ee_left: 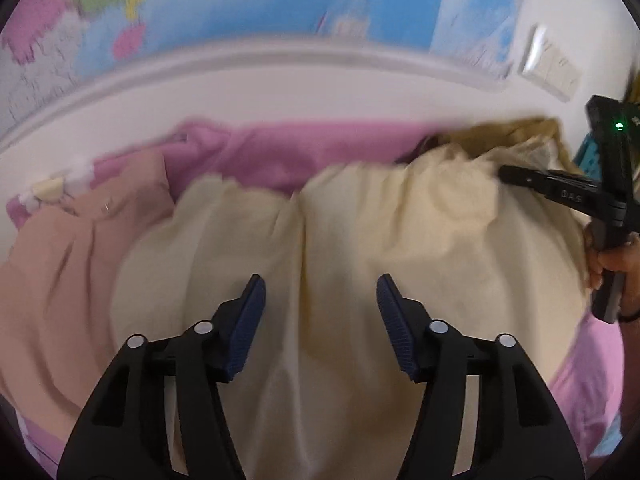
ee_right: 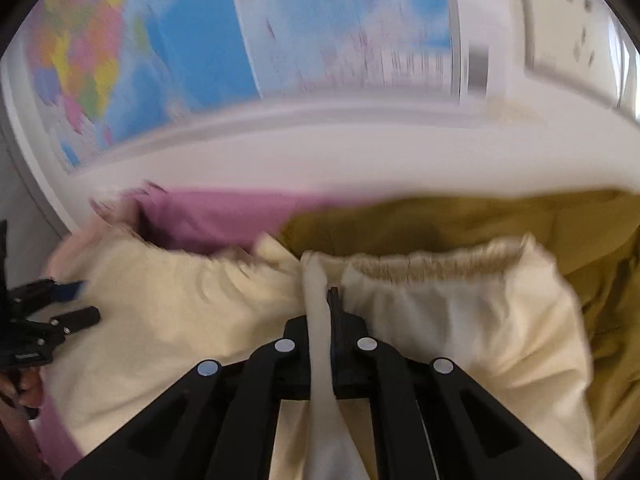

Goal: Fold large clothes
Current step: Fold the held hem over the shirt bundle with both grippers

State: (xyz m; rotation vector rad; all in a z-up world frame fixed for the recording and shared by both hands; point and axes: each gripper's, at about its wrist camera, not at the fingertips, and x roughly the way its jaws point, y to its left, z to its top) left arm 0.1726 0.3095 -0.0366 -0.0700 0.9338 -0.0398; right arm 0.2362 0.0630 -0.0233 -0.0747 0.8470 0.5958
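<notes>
Two views, both blurred. Left wrist view: cream garment (ee_left: 320,248) spread across the middle of the pile, peach cloth (ee_left: 60,272) to its left, pink cloth (ee_left: 280,156) behind and beneath, white surface (ee_left: 280,88) beyond, map (ee_left: 240,0) on the wall. It alone shows the right gripper (ee_left: 505,173) from outside, at the cream garment's far right edge, with the person's hand (ee_left: 612,264) on the handle. Right wrist view: only here does the gathered elastic waistband (ee_right: 432,264) show, with olive cloth (ee_right: 480,220) behind it; left gripper (ee_right: 80,300) sits at the garment's left edge. Left gripper (ee_left: 320,300) jaws spread wide, holding nothing, hovering over the cream fabric. Right gripper (ee_right: 320,300) jaws closed tight, pinching a fold of the cream garment (ee_right: 180,312) just below the waistband
</notes>
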